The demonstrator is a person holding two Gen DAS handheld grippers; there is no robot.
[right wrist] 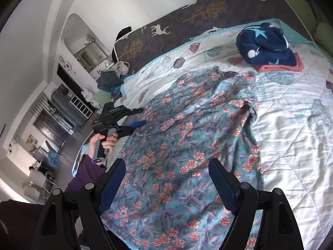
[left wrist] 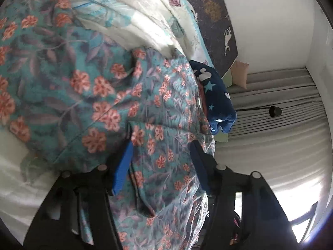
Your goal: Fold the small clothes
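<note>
A teal garment with orange flowers lies spread and rumpled on the bed's white quilt. My right gripper hovers open over its near part, with nothing between the pads. In the right wrist view my left gripper, held by a hand, sits at the garment's left edge with its jaws apart. Up close, the left gripper has the garment bunched between its blue pads. The cloth drapes over the right finger, and the pads do not press on it.
A folded navy blanket with stars rests on a pink cloth at the bed's far right. A dark panel with deer prints stands behind the bed. Grey curtains hang beyond the bed's side. A purple sleeve is at lower left.
</note>
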